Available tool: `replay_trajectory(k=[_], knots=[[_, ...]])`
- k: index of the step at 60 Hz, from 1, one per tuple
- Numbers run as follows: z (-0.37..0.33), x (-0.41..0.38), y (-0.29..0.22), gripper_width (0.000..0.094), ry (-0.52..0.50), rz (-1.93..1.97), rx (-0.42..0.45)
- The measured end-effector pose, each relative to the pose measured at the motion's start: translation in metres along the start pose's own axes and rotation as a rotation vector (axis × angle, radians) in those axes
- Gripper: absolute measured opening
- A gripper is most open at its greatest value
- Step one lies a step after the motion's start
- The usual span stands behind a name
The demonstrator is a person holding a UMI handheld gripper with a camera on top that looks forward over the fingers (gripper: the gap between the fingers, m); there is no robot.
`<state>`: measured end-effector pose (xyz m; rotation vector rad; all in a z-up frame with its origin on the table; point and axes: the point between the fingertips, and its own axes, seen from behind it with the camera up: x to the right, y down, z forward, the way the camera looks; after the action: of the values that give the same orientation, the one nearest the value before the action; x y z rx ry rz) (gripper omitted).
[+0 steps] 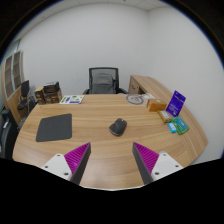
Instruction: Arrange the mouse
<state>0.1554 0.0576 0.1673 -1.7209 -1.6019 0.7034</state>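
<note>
Hovering back from the wooden counter (100, 140), the gripper (111, 160) holds nothing; its two fingers stand wide apart, their magenta pads (77, 155) facing inward over the near edge. The mouse (118, 126) — small and dark — lies on the bare wood beyond the fingers, roughly in line with the gap between them and a little toward the right one. To its left, well apart, lies a dark mouse pad (54, 127). Farther back are an office chair (102, 80), a purple stand-up card (177, 102) with a greenish item (179, 125) in front of it on the right, and some papers (71, 99) at the far left.

The step in hand looks like the approach, with the task hardly begun: the mouse sits off the pad, which seems the likely place to set it. To do this well, bring the gripper forward and down with the fingers kept wide, centre the mouse between the pads, and line them up across its narrow sides rather than nose to tail. Close only once both pads flank the body low down — a rounded, smooth shell could squirt out if pinched high or off-centre. Lift just clear of the wood before carrying it leftward.
</note>
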Motion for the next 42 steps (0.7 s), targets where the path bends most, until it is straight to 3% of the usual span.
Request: replay_trajectory(k=[42], knots=[[0.185, 0.043, 0.006, 0.0855, -0.093, -0.047, -0.064]])
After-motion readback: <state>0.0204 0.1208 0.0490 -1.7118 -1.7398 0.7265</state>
